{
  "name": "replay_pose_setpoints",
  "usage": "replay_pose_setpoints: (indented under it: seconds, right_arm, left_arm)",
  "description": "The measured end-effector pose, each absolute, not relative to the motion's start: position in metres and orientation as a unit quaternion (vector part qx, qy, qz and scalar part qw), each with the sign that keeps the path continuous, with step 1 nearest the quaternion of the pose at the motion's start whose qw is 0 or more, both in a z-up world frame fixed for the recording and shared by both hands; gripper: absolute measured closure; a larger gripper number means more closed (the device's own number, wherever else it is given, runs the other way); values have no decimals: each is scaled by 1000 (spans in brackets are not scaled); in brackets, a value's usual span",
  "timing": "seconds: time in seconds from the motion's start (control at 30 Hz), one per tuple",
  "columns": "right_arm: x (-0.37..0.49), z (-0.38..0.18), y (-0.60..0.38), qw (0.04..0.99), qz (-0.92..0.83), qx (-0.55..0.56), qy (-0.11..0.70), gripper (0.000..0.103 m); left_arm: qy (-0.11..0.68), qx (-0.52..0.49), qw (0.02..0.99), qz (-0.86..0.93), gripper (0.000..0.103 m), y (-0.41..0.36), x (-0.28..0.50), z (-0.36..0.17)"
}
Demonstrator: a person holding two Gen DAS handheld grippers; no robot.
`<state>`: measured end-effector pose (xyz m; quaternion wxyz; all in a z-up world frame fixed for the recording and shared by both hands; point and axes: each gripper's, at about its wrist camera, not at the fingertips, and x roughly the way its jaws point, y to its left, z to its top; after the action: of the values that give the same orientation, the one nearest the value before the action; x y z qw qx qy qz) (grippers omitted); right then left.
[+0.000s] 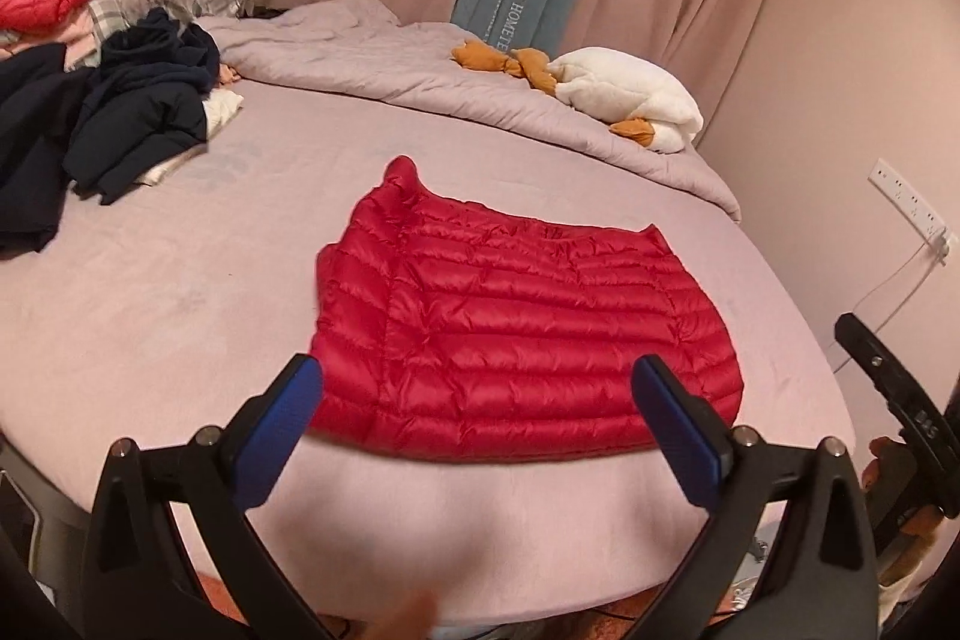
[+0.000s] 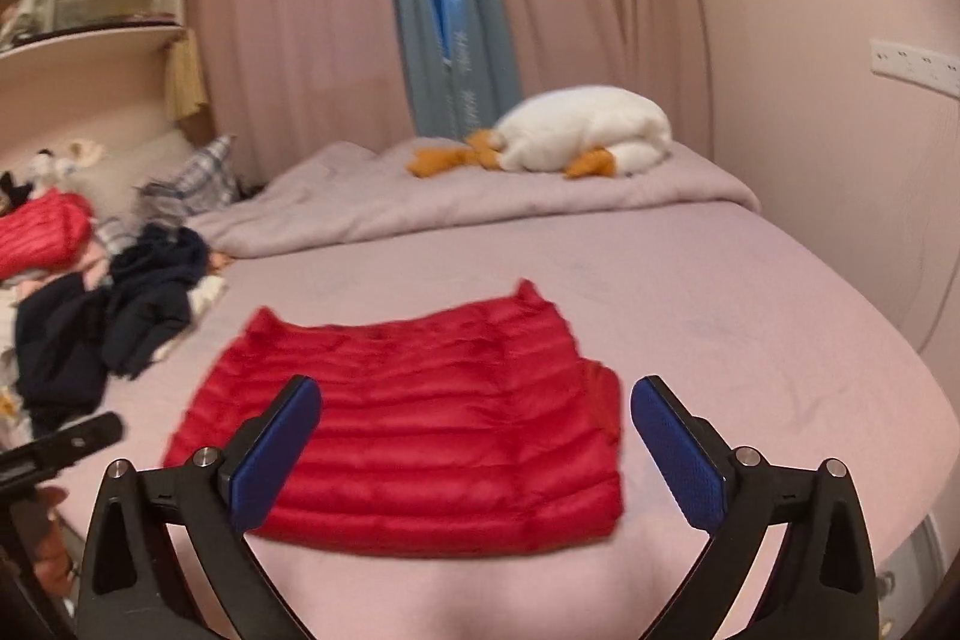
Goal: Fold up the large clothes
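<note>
Left wrist view: the left gripper [image 1: 477, 394] hangs above the near edge of the pink-sheeted bed [image 1: 150, 316], its blue-padded fingers [image 1: 276, 436] spread wide with nothing between them. A red quilted down jacket [image 1: 516, 334] lies folded flat on the sheet just beyond. Dark navy clothes [image 1: 120, 118] are heaped far left.

Right wrist view: the right gripper [image 2: 474, 406] is likewise wide open and empty over the jacket [image 2: 420, 430]. A white plush goose [image 2: 588, 124] rests on the rumpled grey quilt [image 2: 360, 208] behind.
</note>
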<state>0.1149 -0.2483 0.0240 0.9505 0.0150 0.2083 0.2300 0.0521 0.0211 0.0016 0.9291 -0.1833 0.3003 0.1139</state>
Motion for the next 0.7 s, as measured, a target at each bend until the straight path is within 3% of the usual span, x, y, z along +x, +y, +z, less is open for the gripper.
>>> replay_pose_setpoints:
  seconds: [0.23,0.7]
  right_arm:
    - [106,13,-242,943,256,23,213,1]
    - [104,-13,-230,937,236,-4,257,1]
  left_arm:
    - [286,-132,936,157,0,9,35,0]
    - [320,-150,922,159,0,7,33,-27]
